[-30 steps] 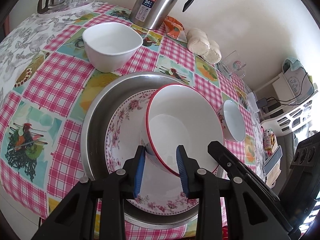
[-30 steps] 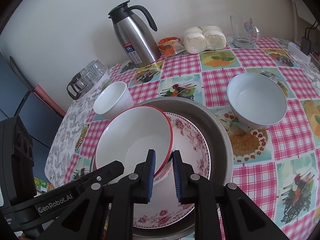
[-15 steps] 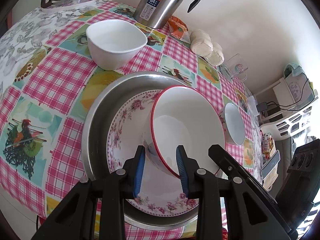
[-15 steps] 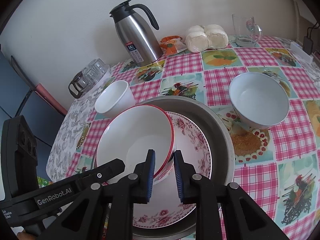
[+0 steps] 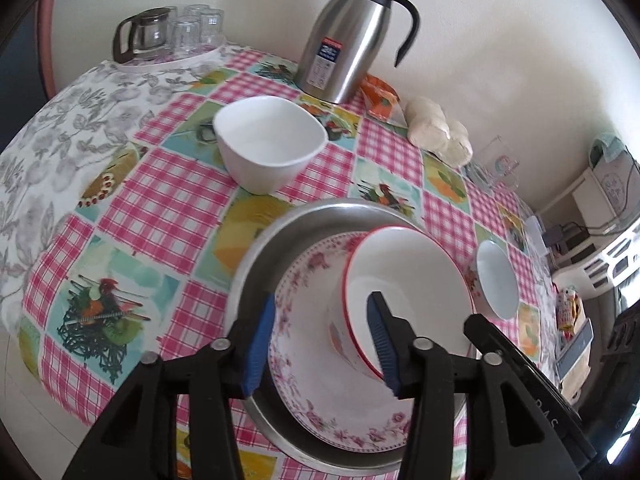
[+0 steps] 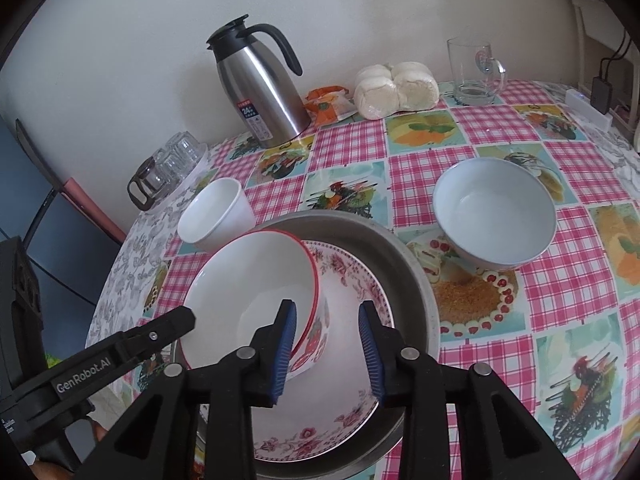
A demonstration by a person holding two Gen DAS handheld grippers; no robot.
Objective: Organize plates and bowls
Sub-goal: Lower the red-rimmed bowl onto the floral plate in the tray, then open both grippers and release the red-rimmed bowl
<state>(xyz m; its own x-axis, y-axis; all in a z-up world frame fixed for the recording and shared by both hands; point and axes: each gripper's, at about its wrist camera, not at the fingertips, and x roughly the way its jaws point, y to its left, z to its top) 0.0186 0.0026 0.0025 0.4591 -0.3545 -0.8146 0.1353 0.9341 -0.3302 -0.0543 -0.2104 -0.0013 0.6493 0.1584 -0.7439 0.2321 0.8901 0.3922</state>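
A red-rimmed white bowl (image 5: 404, 280) (image 6: 256, 292) rests on a pink floral plate (image 5: 316, 360) (image 6: 344, 400), which lies in a steel pan (image 5: 256, 248) (image 6: 404, 264). My left gripper (image 5: 322, 338) is open, its jaws either side of the bowl's near rim. My right gripper (image 6: 327, 346) is open, also straddling the bowl's rim. A square white bowl (image 5: 270, 148) (image 6: 216, 220) stands beyond the pan. A round white bowl (image 6: 494, 220) (image 5: 496, 284) sits to the pan's right.
A steel thermos jug (image 5: 348, 36) (image 6: 260, 88), a tray of glasses (image 5: 168, 36) (image 6: 168, 168), an orange packet (image 6: 330, 104), wrapped buns (image 6: 394, 90) and a glass mug (image 6: 474, 72) stand at the back of the checked tablecloth. A white rack (image 5: 600, 236) stands off to the right.
Both grippers have opened and let go of the red-rimmed bowl's rim. The bowl now rests on the floral plate. Both cameras have pulled back and up a little.
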